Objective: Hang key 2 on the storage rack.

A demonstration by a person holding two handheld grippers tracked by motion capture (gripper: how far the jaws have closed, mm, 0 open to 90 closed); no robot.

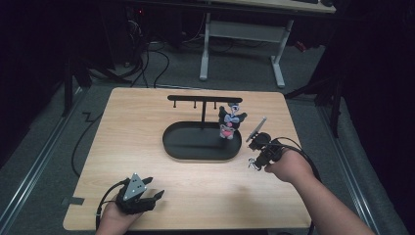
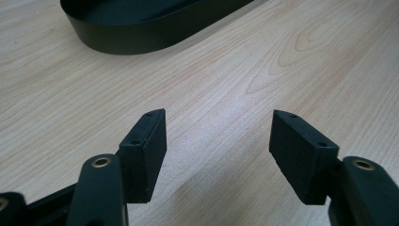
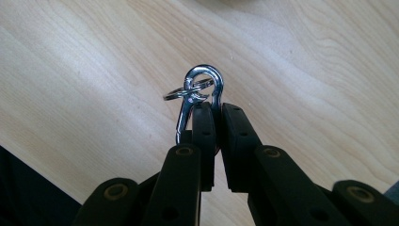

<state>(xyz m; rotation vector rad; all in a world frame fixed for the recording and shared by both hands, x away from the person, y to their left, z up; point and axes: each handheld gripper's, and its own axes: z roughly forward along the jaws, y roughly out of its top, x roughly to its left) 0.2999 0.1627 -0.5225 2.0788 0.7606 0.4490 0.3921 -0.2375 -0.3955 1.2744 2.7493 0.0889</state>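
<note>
Bench [image 1: 147, 117] is light wood, w/ a black oval tray [image 1: 176, 142] near the middle. From the tray a thin black stand [image 1: 203, 99] goes up, w/ a long bar on top & small pegs under the bar. A dark plush toy [image 1: 230, 121] w/ a pink bit hangs at the right end of that bar, over the tray's right side.

Left tongs [image 1: 151, 196] rest low at the near left of the bench, well apart from the tray. In the left gripper view the two black pads [image 2: 146, 150] stand wide apart w/ bare wood between them. Nothing in them.

Right tongs [image 1: 253, 162] are just right of the tray, held up off the bench. In the right gripper view they are pinched together on a small silver clip [image 3: 200, 101], w/ a thin key ring [image 3: 176, 92] looped through the clip's eye. The clip sticks up out of the tips. I can't tell what hangs below it.

Step in hand, I think: clip is picked up & is being carried to the stand. Next move prob needs the right hand to go up & left to the bar, aim the ring or hook at a free peg, slip it on, then let go. Pegs are tiny, so slow & steady aim. Left hand can wait.
</note>
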